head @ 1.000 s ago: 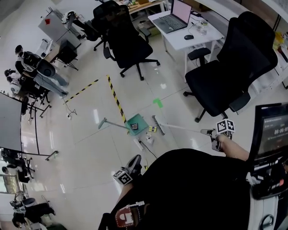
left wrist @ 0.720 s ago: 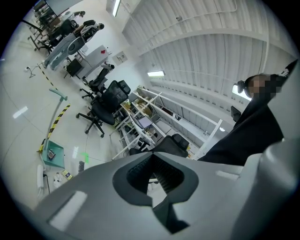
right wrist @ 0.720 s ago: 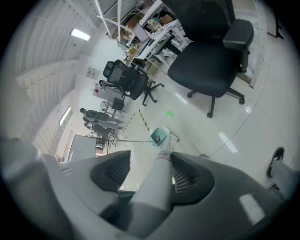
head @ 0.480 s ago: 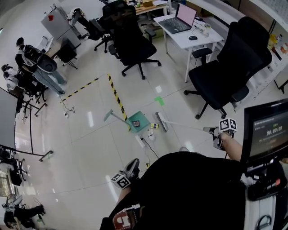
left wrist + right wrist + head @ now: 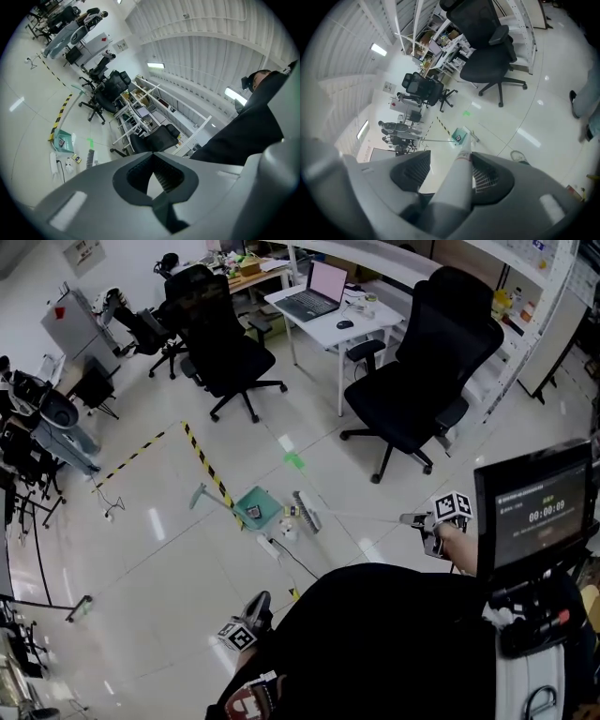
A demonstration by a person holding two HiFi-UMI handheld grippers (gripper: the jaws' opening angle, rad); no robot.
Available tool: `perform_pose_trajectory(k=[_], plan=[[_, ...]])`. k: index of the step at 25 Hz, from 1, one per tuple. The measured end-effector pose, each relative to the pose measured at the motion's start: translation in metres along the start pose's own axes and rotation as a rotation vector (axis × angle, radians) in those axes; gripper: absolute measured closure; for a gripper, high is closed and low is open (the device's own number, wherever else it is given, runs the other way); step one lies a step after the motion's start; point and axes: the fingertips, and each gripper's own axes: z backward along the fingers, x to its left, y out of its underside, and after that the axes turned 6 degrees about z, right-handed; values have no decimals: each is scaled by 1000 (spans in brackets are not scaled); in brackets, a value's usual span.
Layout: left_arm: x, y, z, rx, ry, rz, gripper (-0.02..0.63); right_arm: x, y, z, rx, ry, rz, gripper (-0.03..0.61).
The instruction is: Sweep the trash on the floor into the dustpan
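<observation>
A teal dustpan (image 5: 258, 506) lies on the white floor, its long handle (image 5: 208, 495) pointing left. Just right of it rests the broom head (image 5: 306, 511); small bits of trash (image 5: 289, 513) lie between and below them. The pale broom handle (image 5: 366, 517) runs right to my right gripper (image 5: 422, 521), which is shut on it. In the right gripper view the handle (image 5: 458, 180) passes between the jaws of the gripper (image 5: 461, 158) toward the dustpan (image 5: 459, 136). My left gripper (image 5: 253, 613) hangs low by my body, away from the dustpan (image 5: 62, 139); this gripper (image 5: 153, 153) is shut on nothing.
A white power strip (image 5: 267, 547) with a black cable lies below the dustpan. Yellow-black floor tape (image 5: 208, 470) and a green mark (image 5: 294, 461) are near it. Black office chairs (image 5: 412, 381) (image 5: 220, 357), a white desk (image 5: 323, 320) and a screen (image 5: 530, 512) stand around.
The head view has swung, so dustpan, broom and chairs sit further left in the picture. The broom head stays beside the dustpan. Both grippers keep their states.
</observation>
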Motion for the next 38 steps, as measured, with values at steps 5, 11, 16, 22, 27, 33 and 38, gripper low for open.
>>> perform_pose_trajectory(k=[5,11,16,22,27,33,38], plan=[[-43,21,-38,26,47,-42,612,-36,-4,33,-11,-9,11,307],[-90,70,-73,-18,-1,-69,612,-102,-16,81,-10,-76,21,307],[-136,142,-110,-120,-51,-6,612,-166,-33,128,33,-119,62,307],[-189,185,-118,-152,-80,-25,612,-204,-29,150,96,-115,110,307],[-198,201,-99,-177,-111,-33,612,-212,-17,144,150,-75,149,307],[-181,202,-64,-189,-94,-37,612,-198,10,128,153,-49,180,307],[-173,189,-42,-167,-83,-43,612,-173,24,122,139,-53,176,307]])
